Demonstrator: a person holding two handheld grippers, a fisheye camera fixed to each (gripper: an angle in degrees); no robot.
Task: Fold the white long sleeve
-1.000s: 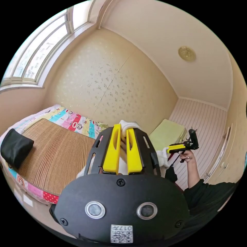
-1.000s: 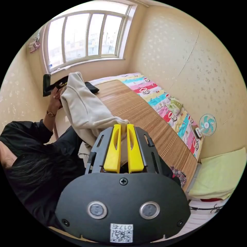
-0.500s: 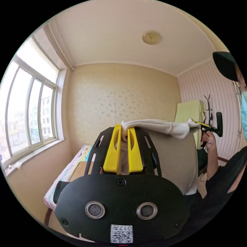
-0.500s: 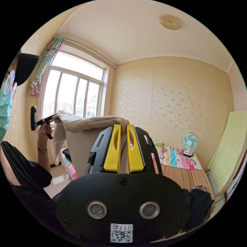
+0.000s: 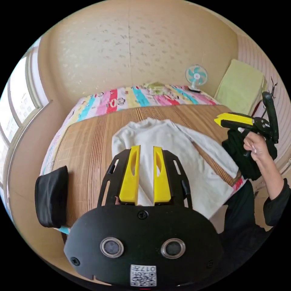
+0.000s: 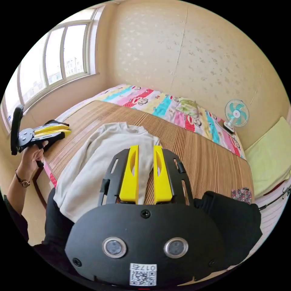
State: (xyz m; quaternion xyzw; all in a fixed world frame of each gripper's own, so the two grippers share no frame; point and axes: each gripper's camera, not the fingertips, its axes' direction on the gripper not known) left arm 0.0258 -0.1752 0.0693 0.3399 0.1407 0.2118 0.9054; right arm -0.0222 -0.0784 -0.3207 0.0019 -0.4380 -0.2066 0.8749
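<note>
Your left gripper (image 5: 144, 148) and right gripper (image 6: 144, 148) both have their fingers parted and empty, above the white long sleeve (image 5: 169, 151) lying spread flat on the bed's mat (image 5: 91, 142).

White long sleeve (image 5: 169, 151) — spread flat on mat, hem overhanging edge.

The white long sleeve (image 5: 169, 151) is soft matt cloth, lightly creased. It lies on a ribbed woven mat (image 5: 88, 142) of straw-like strips. The bed sheet (image 6: 169, 106) is printed cloth. Each claw (image 5: 145, 174) has smooth yellow plastic jaws on matt black plastic.
</note>
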